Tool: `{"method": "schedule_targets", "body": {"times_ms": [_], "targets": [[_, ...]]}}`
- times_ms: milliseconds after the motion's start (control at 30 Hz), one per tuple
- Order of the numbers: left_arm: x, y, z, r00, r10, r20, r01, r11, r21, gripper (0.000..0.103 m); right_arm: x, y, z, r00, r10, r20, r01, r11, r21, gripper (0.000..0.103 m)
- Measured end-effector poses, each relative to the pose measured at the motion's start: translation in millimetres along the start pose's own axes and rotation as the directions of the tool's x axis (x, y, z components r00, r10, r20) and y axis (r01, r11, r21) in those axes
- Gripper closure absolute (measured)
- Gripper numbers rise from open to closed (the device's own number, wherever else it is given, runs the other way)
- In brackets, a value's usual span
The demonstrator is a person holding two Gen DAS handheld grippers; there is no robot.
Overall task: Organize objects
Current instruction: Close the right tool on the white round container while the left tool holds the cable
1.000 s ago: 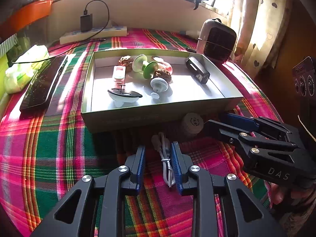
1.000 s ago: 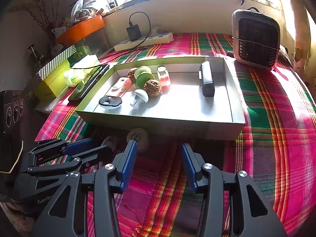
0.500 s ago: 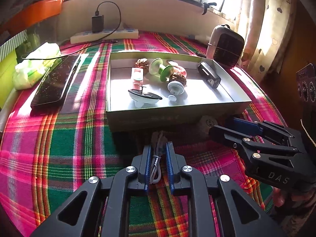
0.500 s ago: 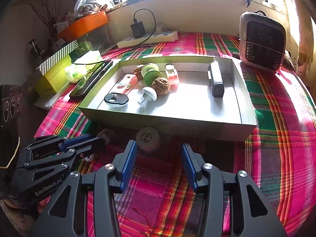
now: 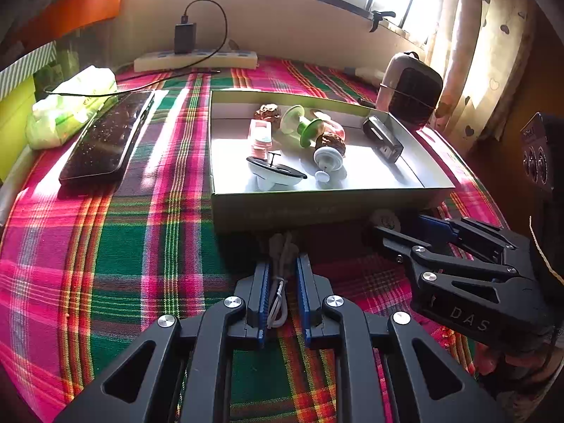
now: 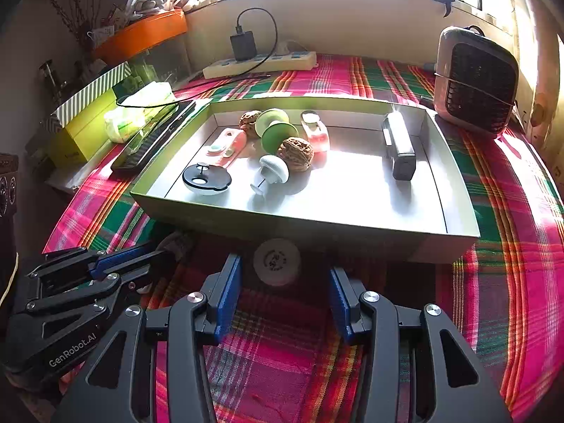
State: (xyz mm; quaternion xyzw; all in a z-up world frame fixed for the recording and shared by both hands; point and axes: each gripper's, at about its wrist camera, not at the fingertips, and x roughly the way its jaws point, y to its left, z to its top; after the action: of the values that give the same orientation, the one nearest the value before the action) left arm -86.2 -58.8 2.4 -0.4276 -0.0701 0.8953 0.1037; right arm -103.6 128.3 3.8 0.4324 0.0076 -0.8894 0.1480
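The bundled white charging cable (image 5: 280,275), lying lengthwise toward the shallow green cardboard tray (image 5: 317,208) at frame centre, is being clamped by the left claw (image 5: 282,299), while the spread right claw (image 6: 285,303) is being held just short of the round white disc (image 6: 276,262).

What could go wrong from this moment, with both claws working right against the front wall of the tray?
1. The left claw grips only part of the coiled white cable; loose loops may snag the tray wall when lifted.
2. The right claw is open around the white round disc, which sits close to the wall, so closing could nudge the tray.
3. The claws are close together and could collide.
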Motion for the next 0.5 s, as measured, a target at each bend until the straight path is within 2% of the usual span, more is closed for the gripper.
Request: {"method": "schedule_targets", "body": {"times_ms": [367, 500], "targets": [[0.5, 1.2, -0.4, 1.0, -0.012, 0.003, 0.012, 1.0, -0.001, 0.09, 0.3, 1.0, -0.6, 0.999, -0.035, 0.004, 0.035, 0.999, -0.009, 0.057], [0.5, 1.3, -0.4, 1.0, -0.011, 0.003, 0.011, 1.0, 0.0, 0.09, 0.0, -0.4, -0.2, 0.999, -0.043, 0.004, 0.043, 0.999, -0.005, 0.066]]}}
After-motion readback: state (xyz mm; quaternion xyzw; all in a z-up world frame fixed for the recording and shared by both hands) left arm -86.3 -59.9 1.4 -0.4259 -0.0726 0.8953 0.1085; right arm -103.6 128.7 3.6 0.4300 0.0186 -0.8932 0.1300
